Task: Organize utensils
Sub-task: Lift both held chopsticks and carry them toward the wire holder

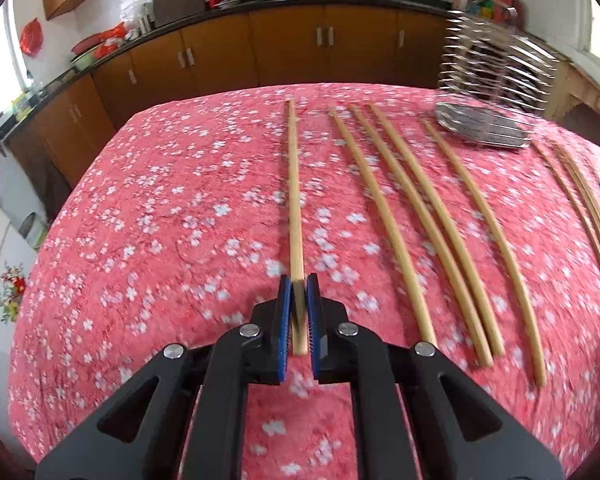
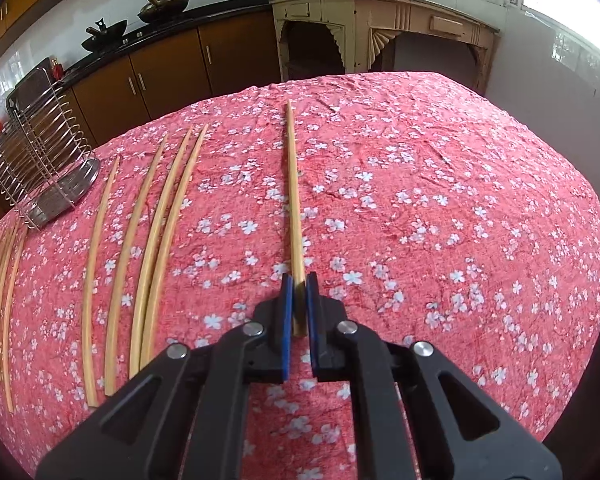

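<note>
My left gripper [image 1: 299, 280] is shut on the near end of a wooden chopstick [image 1: 294, 184], which points straight ahead over the pink flowered tablecloth [image 1: 160, 220]. To its right, several more chopsticks [image 1: 404, 216] lie side by side on the cloth. In the right wrist view, my right gripper [image 2: 299, 278] holds another chopstick [image 2: 294, 184] between its blue pads in the same way. The loose chopsticks [image 2: 160, 248] lie to its left. A wire utensil rack [image 1: 496, 80] with a metal drip tray stands at the back of the table, also visible as the rack [image 2: 40, 160] at the left.
Brown kitchen cabinets [image 1: 220, 52] with a dark counter run behind the table, with woks on top. A worn cream side table [image 2: 380, 28] stands beyond the table's far edge. Further thin chopsticks [image 2: 0, 280] lie near the rack's base.
</note>
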Demonstrator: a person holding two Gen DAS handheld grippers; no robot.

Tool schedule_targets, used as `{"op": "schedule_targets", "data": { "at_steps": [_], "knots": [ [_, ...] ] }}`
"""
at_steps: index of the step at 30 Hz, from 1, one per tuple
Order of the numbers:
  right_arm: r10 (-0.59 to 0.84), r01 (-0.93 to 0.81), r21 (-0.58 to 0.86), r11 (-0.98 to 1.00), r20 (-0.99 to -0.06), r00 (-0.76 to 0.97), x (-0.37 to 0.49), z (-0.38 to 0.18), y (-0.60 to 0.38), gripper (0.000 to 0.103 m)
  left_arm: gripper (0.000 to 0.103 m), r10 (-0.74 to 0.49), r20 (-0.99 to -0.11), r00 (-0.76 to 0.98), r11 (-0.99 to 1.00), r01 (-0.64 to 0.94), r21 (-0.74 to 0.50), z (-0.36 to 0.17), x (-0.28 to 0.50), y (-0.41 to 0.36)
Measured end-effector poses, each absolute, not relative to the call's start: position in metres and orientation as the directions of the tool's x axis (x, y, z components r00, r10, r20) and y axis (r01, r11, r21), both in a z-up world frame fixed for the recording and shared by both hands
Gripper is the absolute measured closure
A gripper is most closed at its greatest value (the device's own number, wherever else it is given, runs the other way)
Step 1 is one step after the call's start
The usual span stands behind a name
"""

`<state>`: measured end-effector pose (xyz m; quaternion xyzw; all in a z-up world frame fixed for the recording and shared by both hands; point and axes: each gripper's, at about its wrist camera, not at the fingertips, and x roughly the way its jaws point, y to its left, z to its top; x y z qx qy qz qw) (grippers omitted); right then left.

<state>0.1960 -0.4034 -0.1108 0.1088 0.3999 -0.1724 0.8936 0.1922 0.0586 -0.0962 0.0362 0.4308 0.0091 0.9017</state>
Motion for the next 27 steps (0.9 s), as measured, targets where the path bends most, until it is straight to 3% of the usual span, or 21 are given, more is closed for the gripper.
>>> {"op": "schedule_targets", "data": {
  "at_steps": [5, 11, 13, 17, 27],
  "knots": [
    [-0.228, 0.378, 0.036, 0.925, -0.744, 0.628, 0.188, -0.113, -0.393, 0.084, 0.077, 0.020, -0.749, 0.662, 0.997, 0.044, 0.065, -0.091, 0.167, 0.059],
    [-0.248, 0.373, 0.007, 0.928, -0.736, 0.630, 0.186, -0.115, -0.386, 0.084, 0.077, 0.024, -0.764, 0.645, 0.997, 0.037, 0.062, -0.098, 0.164, 0.057],
    [-0.251, 0.373, 0.003, 0.928, -0.736, 0.629, 0.186, -0.114, -0.387, 0.086, 0.079, 0.019, -0.767, 0.641, 0.999, 0.026, 0.047, -0.098, 0.167, 0.060],
    [-0.246, 0.363, -0.004, 0.932, -0.742, 0.623, 0.190, -0.114, -0.385, 0.095, 0.095, 0.029, -0.774, 0.632, 0.997, 0.034, 0.065, -0.099, 0.175, 0.054],
    [-0.255, 0.406, 0.019, 0.914, -0.751, 0.609, 0.207, -0.113, -0.400, 0.095, 0.095, 0.042, -0.777, 0.629, 0.996, 0.038, 0.085, -0.099, 0.199, 0.058]
  ]
}}
